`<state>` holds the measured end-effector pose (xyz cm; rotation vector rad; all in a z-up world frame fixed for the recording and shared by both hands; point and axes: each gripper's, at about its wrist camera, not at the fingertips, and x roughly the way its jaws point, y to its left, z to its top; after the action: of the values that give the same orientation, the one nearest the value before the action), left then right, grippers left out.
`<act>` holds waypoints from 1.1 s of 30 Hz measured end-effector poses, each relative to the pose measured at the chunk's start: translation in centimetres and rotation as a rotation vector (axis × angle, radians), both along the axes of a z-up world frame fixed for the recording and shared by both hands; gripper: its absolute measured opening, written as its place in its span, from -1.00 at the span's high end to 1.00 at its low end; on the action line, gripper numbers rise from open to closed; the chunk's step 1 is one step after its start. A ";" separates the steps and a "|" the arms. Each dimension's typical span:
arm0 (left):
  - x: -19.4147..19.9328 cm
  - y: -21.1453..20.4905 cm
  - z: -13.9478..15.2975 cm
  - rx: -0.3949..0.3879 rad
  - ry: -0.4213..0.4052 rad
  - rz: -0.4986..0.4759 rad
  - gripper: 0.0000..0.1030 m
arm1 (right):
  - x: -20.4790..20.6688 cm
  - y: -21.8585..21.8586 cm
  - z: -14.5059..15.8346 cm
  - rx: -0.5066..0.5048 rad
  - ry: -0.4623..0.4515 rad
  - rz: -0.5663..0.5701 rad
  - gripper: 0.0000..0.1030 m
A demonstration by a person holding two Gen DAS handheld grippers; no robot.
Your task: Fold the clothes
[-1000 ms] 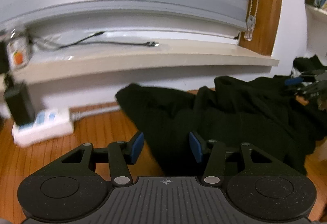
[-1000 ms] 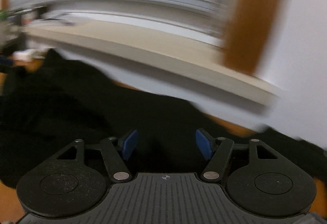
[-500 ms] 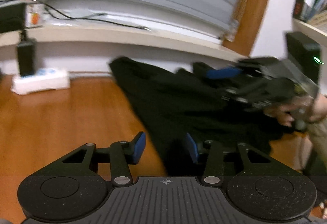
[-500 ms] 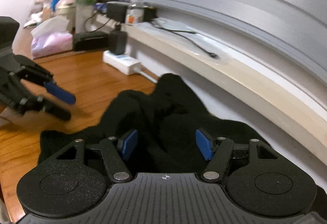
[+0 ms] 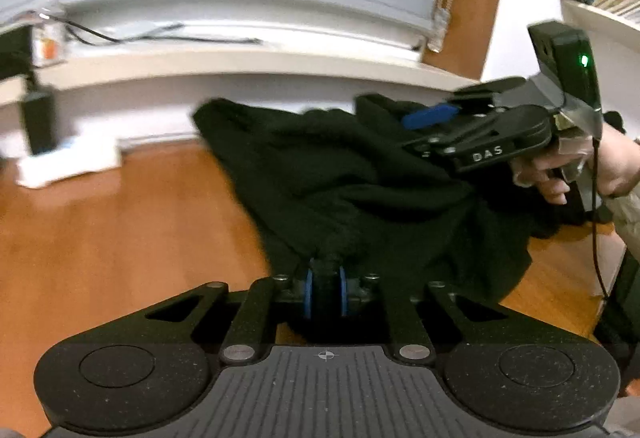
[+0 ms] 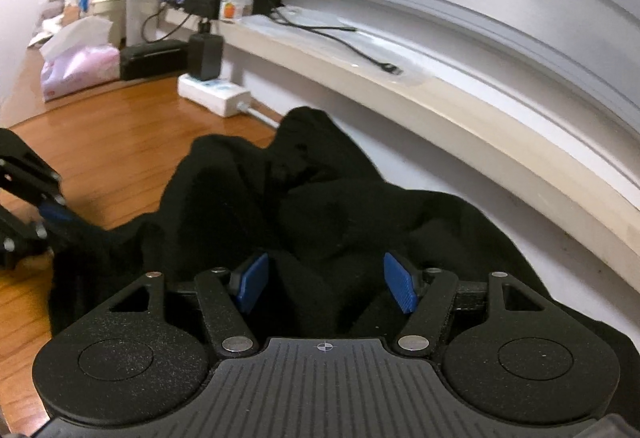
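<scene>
Wooden floor (image 5: 120, 238) below a pale window ledge (image 5: 240, 62), left gripper (image 5: 325, 292) just closed, pinching the near edge of a black garment (image 5: 340, 178) stretching lengthwise toward the ledge, right gripper (image 6: 326, 284) spread apart above its crumpled folds.

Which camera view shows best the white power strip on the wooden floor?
The right wrist view: the white power strip is sharp there, with a black adapter plugged in. In the left wrist view it is blurred at the left edge.

Black gripper (image 5: 325, 290), blue pads (image 6: 400, 288)
</scene>
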<state>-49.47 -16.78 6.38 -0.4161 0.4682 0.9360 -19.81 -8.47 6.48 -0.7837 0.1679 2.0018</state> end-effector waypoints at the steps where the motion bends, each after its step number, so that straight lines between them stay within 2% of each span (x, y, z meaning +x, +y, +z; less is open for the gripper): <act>1: -1.1 -0.5 0.6 0.007 0.010 0.017 0.76 | 0.2 0.1 0.2 0.006 0.005 -0.009 -0.24; 4: -6.1 -2.3 2.3 0.007 0.049 0.093 0.76 | 1.2 0.1 1.0 0.023 0.042 -0.023 -0.24; 6: -9.0 -3.9 2.8 -0.034 0.096 0.117 0.77 | 1.5 0.1 1.4 0.025 0.060 -0.031 -0.25; 8: -10.6 -4.9 2.6 -0.102 0.144 0.101 0.74 | 1.4 0.1 1.1 0.019 0.053 -0.043 -0.25; 10: -11.9 -5.8 2.0 -0.152 0.151 0.104 0.57 | 1.3 0.4 0.5 -0.010 0.053 -0.042 -0.31; 12: -13.0 -6.2 1.9 -0.161 0.136 0.115 0.39 | 1.0 0.6 -0.5 -0.053 0.063 -0.018 -0.38; 13: -13.3 -6.1 2.3 -0.151 0.121 0.123 0.25 | 0.7 0.6 -1.0 -0.057 0.054 -0.016 -0.38; 15: -13.9 -5.8 3.0 -0.127 0.090 0.140 0.13 | 0.5 0.3 -1.9 -0.056 0.052 -0.018 -0.38; 18: -13.6 -4.3 4.2 -0.099 0.065 0.139 0.10 | 0.9 -0.2 -2.8 -0.050 0.088 -0.032 -0.38; 24: -12.2 -1.9 6.7 -0.043 0.096 0.127 0.06 | 2.6 -0.8 -4.3 -0.052 0.195 -0.055 -0.40; 29: -13.2 -1.7 8.2 -0.017 0.093 0.162 -0.05 | 1.8 -1.5 -4.3 0.003 0.146 -0.063 -0.44; 33: -12.6 1.8 7.2 -0.039 0.025 0.163 -0.06 | 2.3 -1.1 -4.4 -0.020 0.178 -0.066 -0.45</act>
<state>-62.09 -14.95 13.59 -0.4840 0.4814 1.0923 -17.50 -9.55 2.13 -0.6038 0.3132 2.0090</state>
